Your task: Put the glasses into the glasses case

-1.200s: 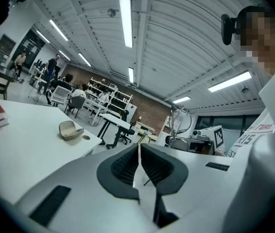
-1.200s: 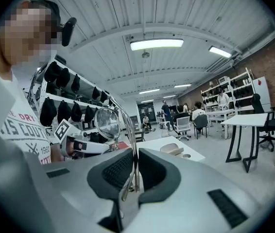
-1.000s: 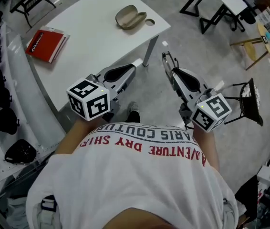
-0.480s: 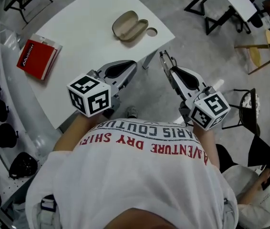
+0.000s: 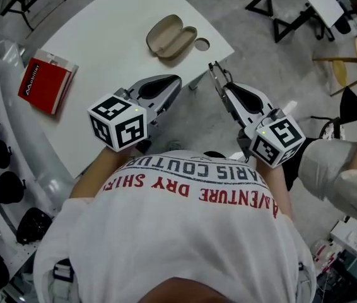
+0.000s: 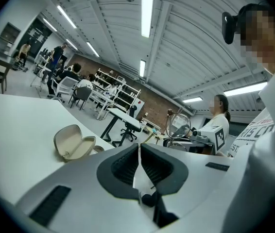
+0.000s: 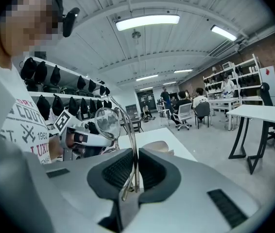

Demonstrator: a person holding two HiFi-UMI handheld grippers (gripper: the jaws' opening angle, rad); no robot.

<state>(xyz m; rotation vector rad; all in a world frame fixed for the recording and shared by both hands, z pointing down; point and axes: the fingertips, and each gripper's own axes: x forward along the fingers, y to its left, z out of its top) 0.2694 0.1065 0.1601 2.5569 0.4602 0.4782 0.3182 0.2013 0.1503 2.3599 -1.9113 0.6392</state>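
The beige glasses case (image 5: pixel 171 36) lies open near the white table's (image 5: pixel 103 49) right corner; it also shows in the left gripper view (image 6: pixel 74 142). My right gripper (image 5: pixel 220 88) hovers just off that corner, shut on a temple arm of the thin metal-framed glasses (image 5: pixel 217 72). In the right gripper view the glasses (image 7: pixel 106 123) stand up from the shut jaws (image 7: pixel 134 153), with the case (image 7: pixel 160 147) partly hidden behind them. My left gripper (image 5: pixel 176 81) is over the table's front edge, short of the case, its jaws (image 6: pixel 139 147) shut with nothing between them.
A red book (image 5: pixel 45 81) lies on the table's left side. A small round disc (image 5: pixel 201 43) sits beside the case. A person's sleeve (image 5: pixel 342 169) is close at the right. Black trestle legs (image 5: pixel 286 11) of another table stand on the far floor.
Both grippers have moved forward toward the table and case, the right one carrying the glasses. A person's sleeve has come into view at the right.
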